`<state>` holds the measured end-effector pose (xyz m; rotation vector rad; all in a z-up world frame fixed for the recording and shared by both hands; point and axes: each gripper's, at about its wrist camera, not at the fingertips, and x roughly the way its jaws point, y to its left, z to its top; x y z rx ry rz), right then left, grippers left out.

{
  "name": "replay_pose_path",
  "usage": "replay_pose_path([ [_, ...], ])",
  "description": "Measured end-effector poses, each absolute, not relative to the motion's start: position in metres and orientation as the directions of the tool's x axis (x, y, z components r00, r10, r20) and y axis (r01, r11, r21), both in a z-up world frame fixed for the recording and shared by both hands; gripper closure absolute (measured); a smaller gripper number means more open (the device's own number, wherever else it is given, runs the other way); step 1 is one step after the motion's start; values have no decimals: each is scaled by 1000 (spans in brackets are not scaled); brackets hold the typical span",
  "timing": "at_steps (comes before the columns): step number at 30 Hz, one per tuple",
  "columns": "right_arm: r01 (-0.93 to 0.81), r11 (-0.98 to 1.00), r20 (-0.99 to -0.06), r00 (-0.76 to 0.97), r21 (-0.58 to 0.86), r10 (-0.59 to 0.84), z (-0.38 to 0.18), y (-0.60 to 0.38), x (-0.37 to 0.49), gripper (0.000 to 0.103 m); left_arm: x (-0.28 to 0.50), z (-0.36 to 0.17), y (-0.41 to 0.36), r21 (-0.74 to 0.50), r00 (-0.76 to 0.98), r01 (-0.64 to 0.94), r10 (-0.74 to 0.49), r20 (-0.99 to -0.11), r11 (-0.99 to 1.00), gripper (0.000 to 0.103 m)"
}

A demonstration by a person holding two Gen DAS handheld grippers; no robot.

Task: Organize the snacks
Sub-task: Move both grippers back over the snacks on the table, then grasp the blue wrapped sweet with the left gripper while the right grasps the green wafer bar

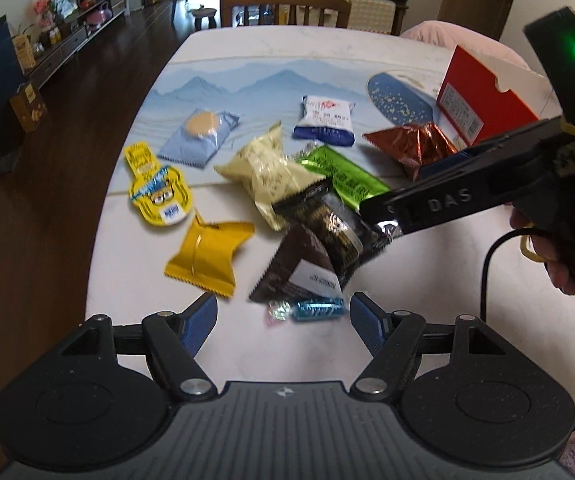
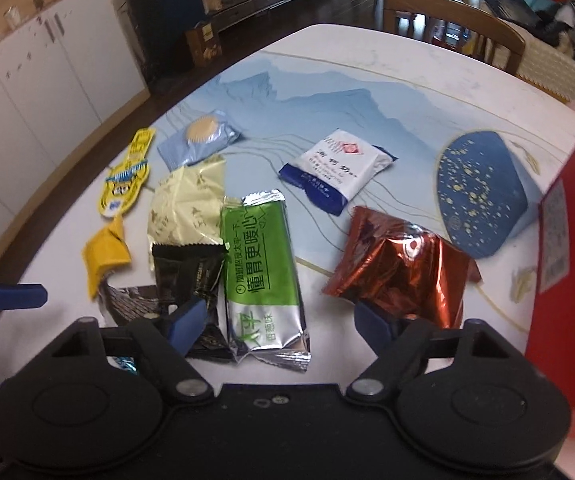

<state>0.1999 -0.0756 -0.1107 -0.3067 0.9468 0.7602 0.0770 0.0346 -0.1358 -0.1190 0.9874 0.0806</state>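
Left gripper [image 1: 283, 314] over the counter [image 1: 407, 280], jaws well apart, nothing held. Small blue candy [image 1: 318, 309] lies between the jaws, touching neither pad. Dark brown packet [image 1: 291, 270] just ahead of the jaws; yellow packet [image 1: 203, 258] ahead and to the left; black packet [image 1: 327, 220] further ahead.

Right gripper [image 2: 277, 326], jaws open wide, pads pressing on nothing. Green packet [image 2: 263, 272] lies between the jaws, lengthwise, near end past the pads. Black packet [image 2: 191, 276] at the left pad, partly under it. Copper foil packet [image 2: 399, 268] just ahead of the right pad. Cream packet [image 2: 187, 204] and blue-and-white packet [image 2: 335, 168] ahead. Red box [image 2: 559, 280] to the right
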Motion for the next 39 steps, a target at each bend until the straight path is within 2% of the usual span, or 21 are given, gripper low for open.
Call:
replay_pose_path([
  [7, -750, 660, -832, 346, 33, 435, -118, -66, 203, 37, 78, -149, 20, -39, 532, -165, 56, -845, 986, 30],
  [13, -797, 604, -830, 351, -22, 433, -121, -59, 199, 44, 83, -158, 3, -2, 535, -162, 86, -840, 987, 30],
  [28, -819, 574, -827, 325, -3, 458, -126, -59, 203, 48, 90, -172, -3, -6, 527, -204, 105, -843, 979, 30],
  [34, -824, 567, -818, 332, -9, 470, -126, -59, 197, 59, 88, -170, -7, -5, 527, -187, 96, -844, 982, 40],
  [36, -817, 576, -815, 337, -5, 471, -126, -61, 196, 60, 88, -168, -8, -5, 528, -189, 97, -843, 982, 55],
  [39, -805, 593, -813, 343, 5, 471, -126, -64, 195, 60, 89, -166, -9, -5, 528, -180, 93, -844, 984, 67],
])
